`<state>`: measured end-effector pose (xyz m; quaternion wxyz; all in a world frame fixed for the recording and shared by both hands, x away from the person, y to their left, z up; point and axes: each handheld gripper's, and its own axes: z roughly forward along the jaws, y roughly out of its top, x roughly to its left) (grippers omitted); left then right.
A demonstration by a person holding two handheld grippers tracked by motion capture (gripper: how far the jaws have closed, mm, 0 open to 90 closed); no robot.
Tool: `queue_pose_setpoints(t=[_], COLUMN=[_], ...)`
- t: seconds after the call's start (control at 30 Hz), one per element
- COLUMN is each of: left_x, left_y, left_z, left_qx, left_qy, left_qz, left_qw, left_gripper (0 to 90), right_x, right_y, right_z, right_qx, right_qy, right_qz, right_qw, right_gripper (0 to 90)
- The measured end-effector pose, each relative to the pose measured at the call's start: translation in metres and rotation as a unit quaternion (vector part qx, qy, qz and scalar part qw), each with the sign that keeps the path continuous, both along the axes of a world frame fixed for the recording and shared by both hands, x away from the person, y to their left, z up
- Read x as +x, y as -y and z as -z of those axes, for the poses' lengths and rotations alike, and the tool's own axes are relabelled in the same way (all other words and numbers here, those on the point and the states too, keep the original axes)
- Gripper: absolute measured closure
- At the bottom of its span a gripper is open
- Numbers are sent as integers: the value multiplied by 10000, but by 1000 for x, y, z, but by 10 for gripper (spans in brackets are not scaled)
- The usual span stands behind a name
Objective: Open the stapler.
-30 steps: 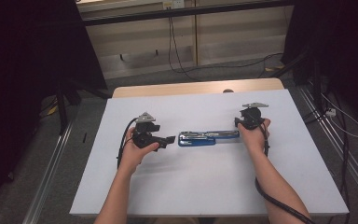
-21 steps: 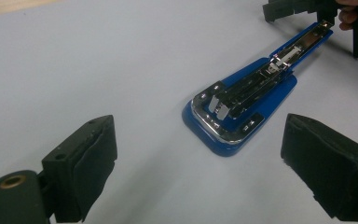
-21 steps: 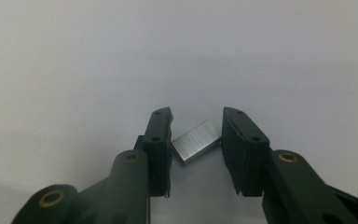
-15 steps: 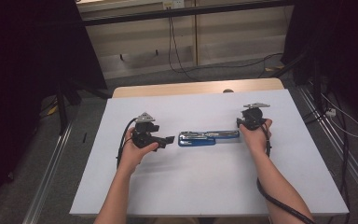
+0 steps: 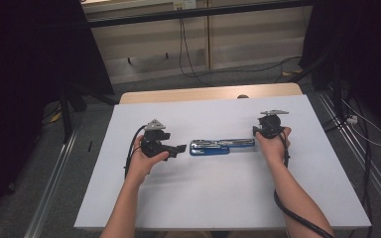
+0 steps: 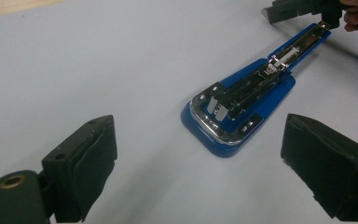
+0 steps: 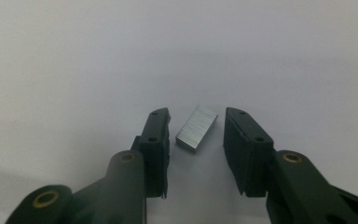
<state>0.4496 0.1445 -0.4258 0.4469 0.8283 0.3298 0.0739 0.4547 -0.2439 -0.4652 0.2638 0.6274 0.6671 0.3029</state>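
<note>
Staple block [image 7: 196, 128] lies flat on the table [image 7: 121, 56], long axis running away from my right tongs [image 7: 196, 140] and slightly to the right. It sits between the jaws, gaps on both sides, so those tongs are released; the jaws have just closed in a bit. Too small to make out from above. Opened blue stapler [image 5: 221, 146] lies crosswise, wide end toward my left tongs [image 6: 196, 154], released, just short of it.
</note>
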Motion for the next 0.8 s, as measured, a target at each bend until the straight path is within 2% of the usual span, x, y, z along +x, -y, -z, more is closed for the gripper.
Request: queue_pose_setpoints(t=[0.13, 0.2, 0.3, 0.47, 0.57, 0.67, 0.8], left_x=[0, 0, 0, 0, 0, 1, 1], left_y=[0, -1, -2, -3, -3, -5, -5], left_z=[0, 0, 0, 0, -1, -1, -1], left_qx=[-1, -18, -28, -18, -23, -26, -49], left_qy=[-1, -15, -13, -9, -21, 11, -5], left_qz=[2, 0, -17, -52, -31, -36, -54], left_qw=[10000, 10000, 10000, 10000, 10000, 10000, 10000], left_gripper=[107, 107, 107, 107, 107, 107, 107], right_x=[1, 2, 2, 2, 2, 3, 4], right_y=[-3, -1, 2, 4, 5, 4, 6], right_z=[0, 0, 0, -1, 0, -1, 0], right_qx=[-9, -66, -18, -42, -8, -105, -61], right_qy=[5, 19, -10, -33, -3, -31, -10], right_qz=[-14, -63, -117, -224, -267, -355, -386], right_qw=[10000, 10000, 9999, 9997, 9996, 9993, 9992], right_gripper=[679, 735, 791, 793, 754, 752, 770])
